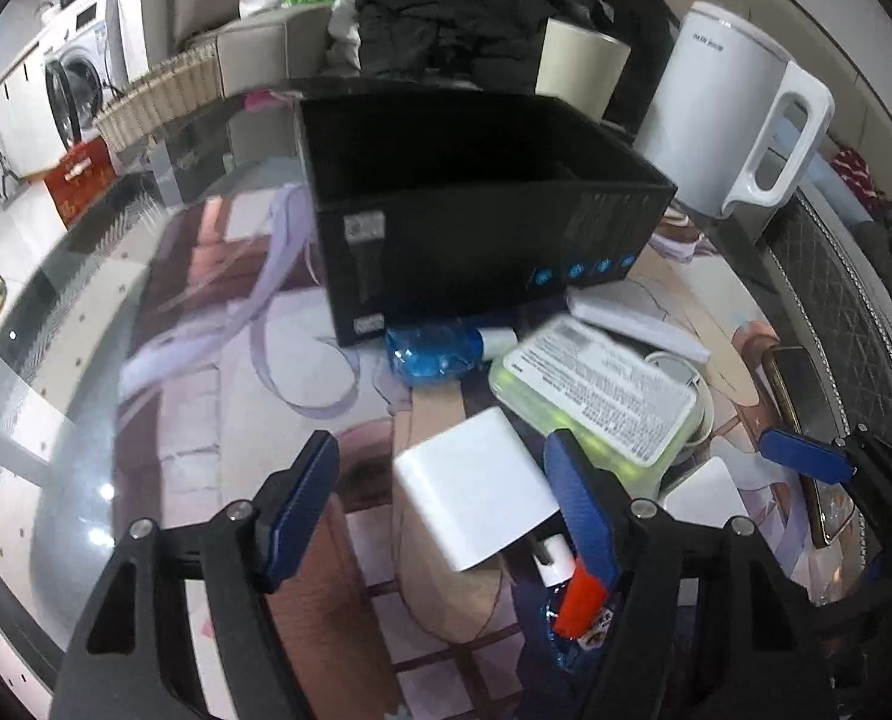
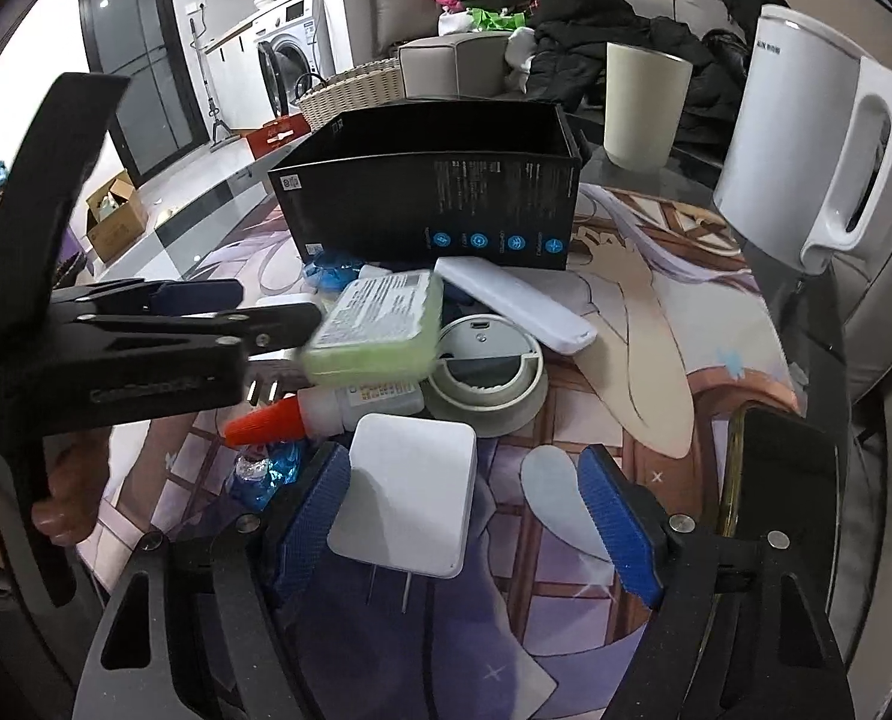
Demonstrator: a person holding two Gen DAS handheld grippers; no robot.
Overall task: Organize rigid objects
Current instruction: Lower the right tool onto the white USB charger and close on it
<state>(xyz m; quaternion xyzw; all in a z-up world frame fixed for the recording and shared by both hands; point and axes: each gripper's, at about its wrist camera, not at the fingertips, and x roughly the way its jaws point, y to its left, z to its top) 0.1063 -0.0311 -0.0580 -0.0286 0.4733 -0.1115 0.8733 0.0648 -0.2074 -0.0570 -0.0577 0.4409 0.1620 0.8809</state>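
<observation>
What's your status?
Both grippers open: left, right, fingers around the white charger. Black box empty-looking. Glue bottle close beside.

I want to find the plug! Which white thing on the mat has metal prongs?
The white square charger between the right gripper's open blue fingers. Two prongs poke from its near edge; the flat white bar and round white device show none.

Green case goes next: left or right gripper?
Left, probably. The left gripper is open with its tips right beside the green case. The right gripper is open around a white charger, and the case lies farther ahead.
</observation>
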